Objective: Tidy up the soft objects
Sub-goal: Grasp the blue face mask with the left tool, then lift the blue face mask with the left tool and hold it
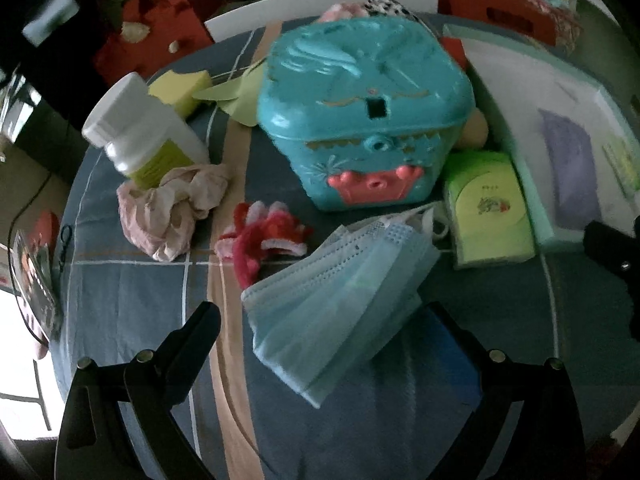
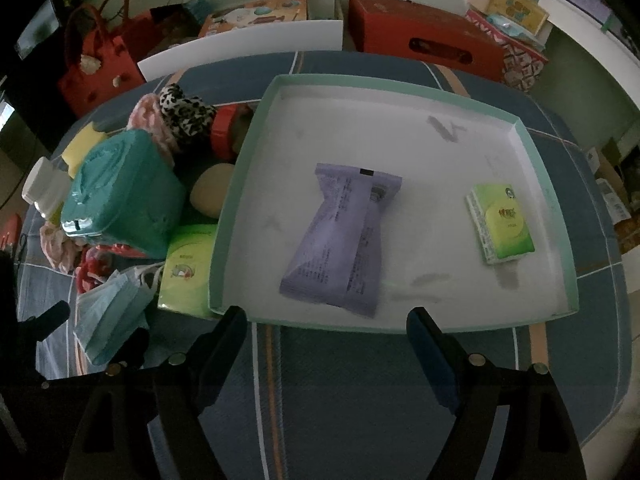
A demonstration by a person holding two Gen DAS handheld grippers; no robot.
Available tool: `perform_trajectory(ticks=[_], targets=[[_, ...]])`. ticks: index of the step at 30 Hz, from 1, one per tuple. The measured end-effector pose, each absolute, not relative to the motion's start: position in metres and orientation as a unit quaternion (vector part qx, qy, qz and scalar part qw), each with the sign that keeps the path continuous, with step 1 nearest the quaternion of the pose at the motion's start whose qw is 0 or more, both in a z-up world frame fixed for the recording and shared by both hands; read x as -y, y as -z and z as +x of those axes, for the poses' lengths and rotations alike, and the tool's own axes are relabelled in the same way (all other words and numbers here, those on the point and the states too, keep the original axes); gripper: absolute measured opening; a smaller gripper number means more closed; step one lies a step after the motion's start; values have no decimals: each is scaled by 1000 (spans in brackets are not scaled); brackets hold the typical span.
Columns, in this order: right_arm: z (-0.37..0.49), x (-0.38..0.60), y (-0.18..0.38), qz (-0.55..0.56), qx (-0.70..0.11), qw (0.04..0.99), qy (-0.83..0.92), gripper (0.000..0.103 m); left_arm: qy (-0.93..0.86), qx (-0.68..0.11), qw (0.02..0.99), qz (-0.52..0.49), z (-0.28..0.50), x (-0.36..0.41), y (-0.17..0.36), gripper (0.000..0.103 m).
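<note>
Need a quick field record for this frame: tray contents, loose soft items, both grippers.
tray: shallow white tray with green rim, on the plaid cloth
in tray: purple packet; small green tissue pack
beside tray: larger green tissue pack, outside the rim
loose soft items: blue face masks; red-pink glove; crumpled pink cloth
hard item: teal box, lid closed
left gripper: open, masks between the fingers, pads not pressing
right gripper: open, empty, at the tray's near edge

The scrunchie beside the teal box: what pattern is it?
Black-and-white leopard print scrunchie, clearest in the right wrist view.
</note>
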State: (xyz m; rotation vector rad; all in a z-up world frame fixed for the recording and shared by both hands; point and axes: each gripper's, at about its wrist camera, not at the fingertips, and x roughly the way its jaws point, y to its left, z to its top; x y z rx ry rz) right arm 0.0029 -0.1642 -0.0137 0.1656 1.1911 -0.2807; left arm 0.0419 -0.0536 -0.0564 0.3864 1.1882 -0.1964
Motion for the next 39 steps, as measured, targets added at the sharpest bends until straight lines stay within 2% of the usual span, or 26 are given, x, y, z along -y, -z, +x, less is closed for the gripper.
perform_trajectory(ticks=[11, 14, 17, 19, 22, 24, 26, 33, 39], targets=[[2, 164, 14, 74, -560, 815, 128, 85, 100, -551, 802, 209, 39, 87, 60, 99], [2, 162, 14, 72, -560, 815, 127, 85, 113, -564, 797, 183, 39, 78, 62, 92], [2, 162, 14, 72, -560, 815, 127, 85, 118, -572, 795, 165, 38, 73, 65, 90], [1, 162, 14, 74, -560, 816, 127, 85, 120, -573, 794, 161, 37, 74, 63, 84], [1, 163, 14, 75, -560, 815, 128, 85, 124, -572, 797, 149, 38, 69, 62, 68], [2, 163, 14, 76, -560, 815, 128, 85, 119, -569, 801, 143, 38, 66, 59, 53], [2, 163, 14, 75, -560, 815, 129, 85, 113, -569, 803, 136, 42, 55, 60, 47], [3, 161, 16, 68, -564, 813, 128, 85, 120, -569, 805, 115, 46, 38, 57, 37], [2, 160, 16, 66, -564, 813, 133, 85, 132, -567, 807, 97, 39, 36, 42, 35]])
